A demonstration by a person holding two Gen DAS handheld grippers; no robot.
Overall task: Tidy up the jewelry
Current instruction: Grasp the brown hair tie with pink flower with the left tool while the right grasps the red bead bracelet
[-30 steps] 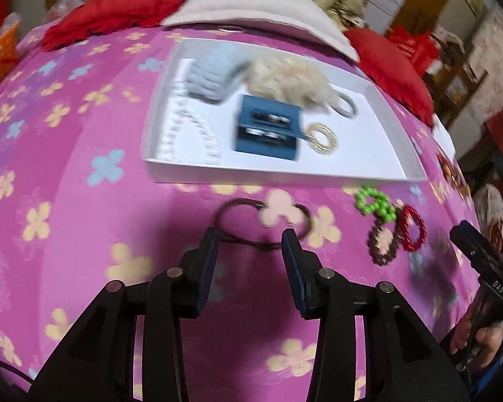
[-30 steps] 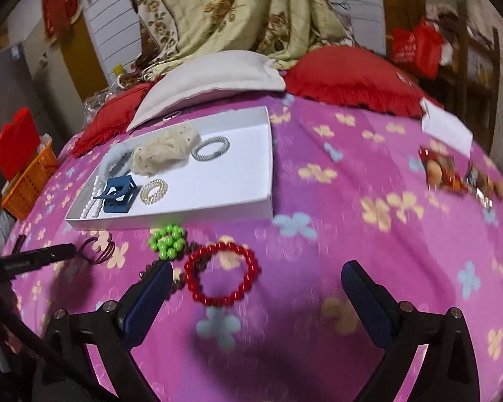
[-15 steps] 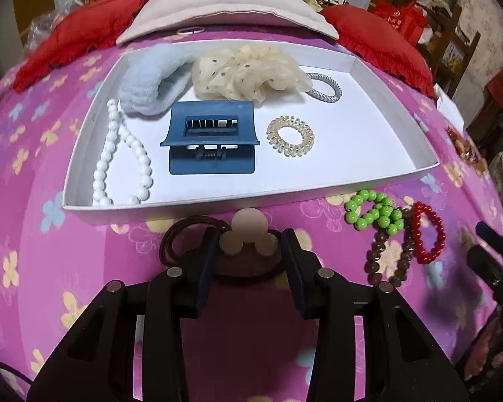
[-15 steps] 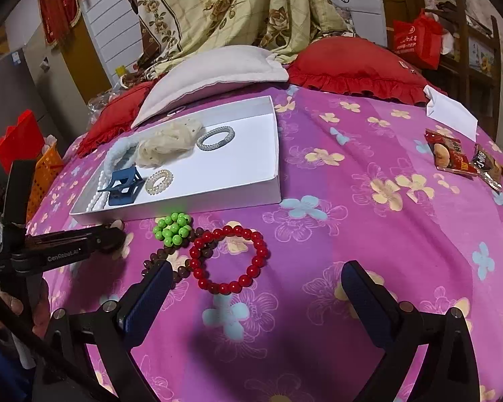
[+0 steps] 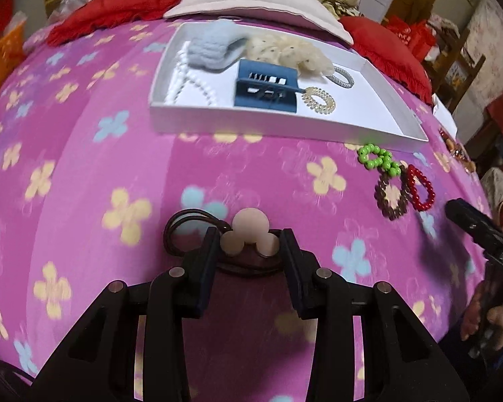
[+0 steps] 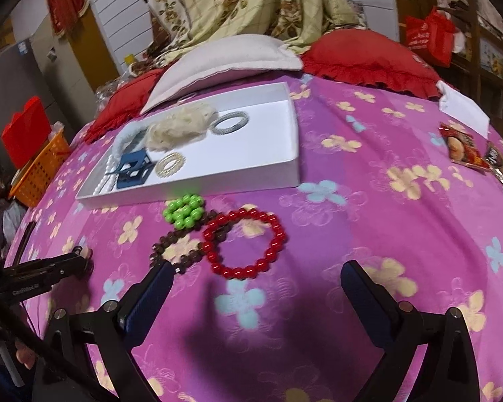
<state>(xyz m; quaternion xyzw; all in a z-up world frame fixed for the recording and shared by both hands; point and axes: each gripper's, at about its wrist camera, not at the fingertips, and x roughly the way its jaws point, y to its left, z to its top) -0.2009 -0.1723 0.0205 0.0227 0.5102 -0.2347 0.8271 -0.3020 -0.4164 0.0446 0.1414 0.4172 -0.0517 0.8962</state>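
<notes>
1. Jewelry is partly sorted. The left gripper [image 5: 248, 248] has its fingers [image 5: 208, 258] narrowed on a brown hair tie with a pale mouse-shaped charm [image 5: 249, 231], which sits between the pads and looks pinched; it is low over the pink flowered bedspread [image 5: 84, 174], near the camera and well short of the tray.
2. The right gripper [image 6: 255, 281] stands wide with nothing between its fingers [image 6: 151, 288]; its jaws are closing. Just beyond them lies a red bead bracelet [image 6: 244, 243].
3. Touching that bracelet to its left is a brown bead bracelet [image 6: 177, 248], and a green bead bracelet [image 6: 184, 212] rests at their far edge, just before the tray wall.
4. Farther off, the white tray [image 6: 285, 174] already holds a pearl necklace [image 5: 184, 83], a blue hair claw [image 5: 266, 87], a spiral hair tie [image 5: 318, 100], a cream scrunchie [image 5: 285, 53], a light blue band [image 5: 214, 48] and a grey elastic [image 6: 229, 122].
5. My judgement: four pieces are left, the held tie and the three bracelets.
</notes>
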